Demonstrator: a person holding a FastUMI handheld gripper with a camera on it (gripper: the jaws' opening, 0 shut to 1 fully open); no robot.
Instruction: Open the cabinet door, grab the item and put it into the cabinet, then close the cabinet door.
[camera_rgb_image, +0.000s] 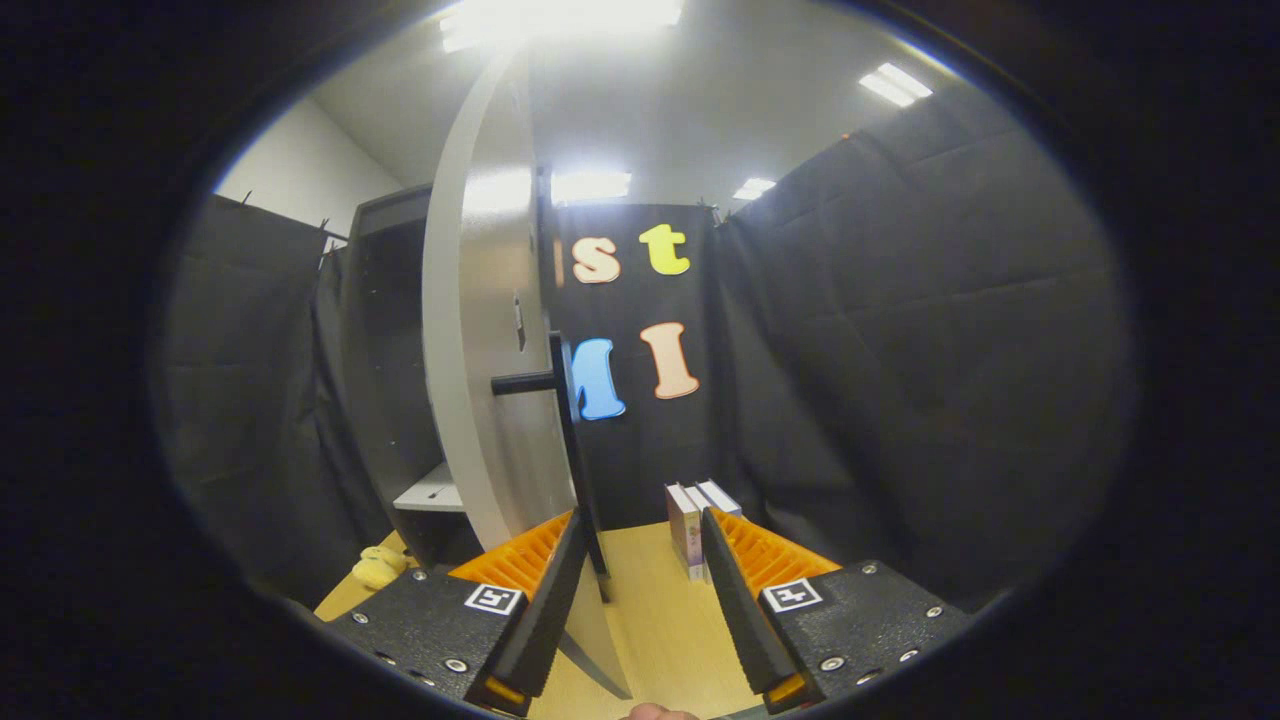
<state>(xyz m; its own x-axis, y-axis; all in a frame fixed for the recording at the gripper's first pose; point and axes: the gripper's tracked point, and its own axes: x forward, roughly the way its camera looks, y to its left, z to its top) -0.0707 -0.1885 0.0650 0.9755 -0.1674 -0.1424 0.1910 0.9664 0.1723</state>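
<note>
While the cabinet (385, 380) stands dark and tall at the far left side of the tabletop (655, 610), its pale door (480, 330) is swung wide open and shows almost edge-on, reaching from high overhead down to the wood just ahead of the jaws. A pale shelf (432, 492) shows inside the cabinet, low down behind the door. A long dark bar handle (572, 450) runs down the door's face, held off it by a short stub, and its lower end drops between the two fingers, close against the left one. The gripper (640, 545) hangs low over the tabletop with its jaws parted wide and nothing pressed between them; whether the left finger touches the handle or the door I cannot tell. The item, a small upright box (688, 525), stands on the tabletop toward its far edge, just ahead of the right finger's tip and well apart from the cabinet opening. A small yellow soft thing (380, 566) lies near the tabletop's left edge, below the cabinet and beside the left finger.
</note>
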